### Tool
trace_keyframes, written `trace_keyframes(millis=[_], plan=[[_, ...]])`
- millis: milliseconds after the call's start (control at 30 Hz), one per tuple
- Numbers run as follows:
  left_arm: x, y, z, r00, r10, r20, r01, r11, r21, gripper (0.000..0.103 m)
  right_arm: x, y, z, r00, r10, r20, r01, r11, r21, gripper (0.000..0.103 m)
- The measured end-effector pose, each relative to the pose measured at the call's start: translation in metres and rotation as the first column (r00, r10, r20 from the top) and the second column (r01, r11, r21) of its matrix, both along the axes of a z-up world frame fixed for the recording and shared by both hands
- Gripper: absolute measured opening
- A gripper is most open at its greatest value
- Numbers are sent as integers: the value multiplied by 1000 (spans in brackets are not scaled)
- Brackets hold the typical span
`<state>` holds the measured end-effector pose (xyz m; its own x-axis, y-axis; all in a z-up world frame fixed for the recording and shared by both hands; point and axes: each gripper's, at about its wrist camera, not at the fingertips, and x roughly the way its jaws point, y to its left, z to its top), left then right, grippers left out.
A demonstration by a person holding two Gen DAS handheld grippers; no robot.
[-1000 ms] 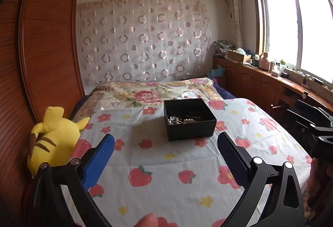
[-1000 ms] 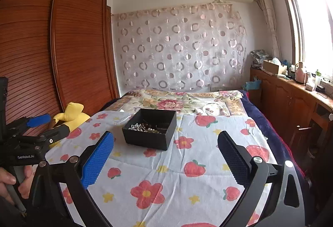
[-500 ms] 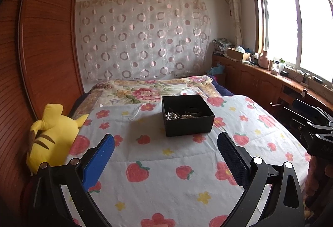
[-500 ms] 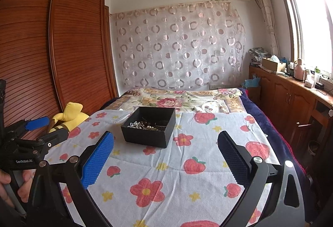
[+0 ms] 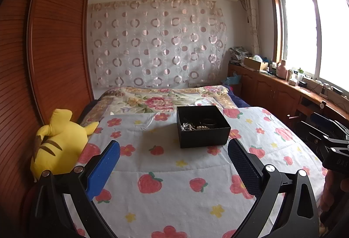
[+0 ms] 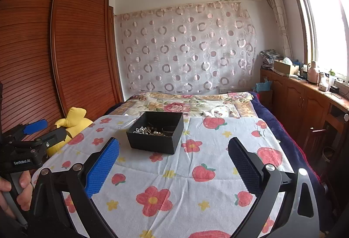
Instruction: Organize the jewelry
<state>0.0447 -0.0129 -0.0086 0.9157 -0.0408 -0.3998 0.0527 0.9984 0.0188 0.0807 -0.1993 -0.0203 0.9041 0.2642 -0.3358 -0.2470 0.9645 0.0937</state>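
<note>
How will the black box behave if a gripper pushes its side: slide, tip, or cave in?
The black box looks low and wide, so it will probably slide rather than tip. It sits on a soft bedspread, so cloth may bunch ahead of it. The walls look like thin card and may flex. The jewelry inside lies loose and would likely shift.

Two low fisheye views look along a flowered bed [image 5: 174, 190] toward a curtained wall; both show the same black box [image 5: 204, 135], left view slightly nearer.
</note>
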Motion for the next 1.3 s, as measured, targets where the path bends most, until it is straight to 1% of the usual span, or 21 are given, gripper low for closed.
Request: trace_keyframes(millis=[633, 1300], plan=[[-5, -3, 13, 1000, -2, 21, 2, 1000, -2, 95, -2, 0, 0, 1000, -1, 5, 1, 1000, 4, 101], [-6, -3, 13, 1000, -2, 25, 2, 1000, -1, 95, -2, 0, -1, 1000, 1, 5, -1, 1000, 7, 101]])
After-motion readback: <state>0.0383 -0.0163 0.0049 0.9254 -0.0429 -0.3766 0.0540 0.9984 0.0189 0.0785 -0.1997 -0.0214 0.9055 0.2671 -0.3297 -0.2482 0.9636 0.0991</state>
